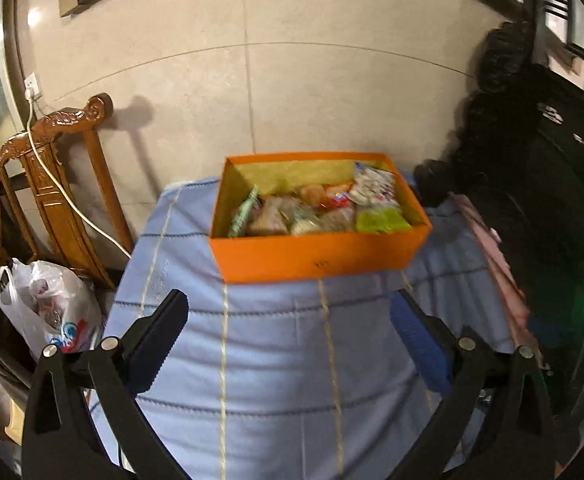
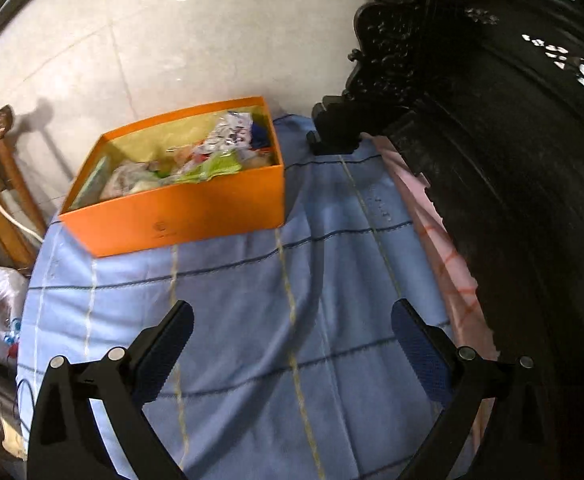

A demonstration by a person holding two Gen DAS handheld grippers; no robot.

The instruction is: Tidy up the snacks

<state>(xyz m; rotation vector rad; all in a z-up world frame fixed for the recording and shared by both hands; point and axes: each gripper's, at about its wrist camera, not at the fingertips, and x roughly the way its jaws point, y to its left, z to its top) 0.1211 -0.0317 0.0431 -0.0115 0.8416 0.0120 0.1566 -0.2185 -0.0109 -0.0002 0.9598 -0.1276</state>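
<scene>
Nearest us, our left hand-held gripper [image 1: 288, 332] and right hand-held gripper [image 2: 292, 336] both hover spread wide and empty over the blue cloth [image 1: 276, 360] on the counter. Farther off, against the counter's far edge by the wall [image 1: 311, 92], sits the orange box [image 1: 315, 256], packed with snacks [image 1: 323, 212].

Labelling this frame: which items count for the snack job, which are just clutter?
Job:
orange box
snack packets inside it
left tongs, open, empty
right tongs, open, empty

Clutter:
blue quilted cloth
white plastic bag
carved wooden chair
white cable
dark carved furniture
pink cloth
</scene>
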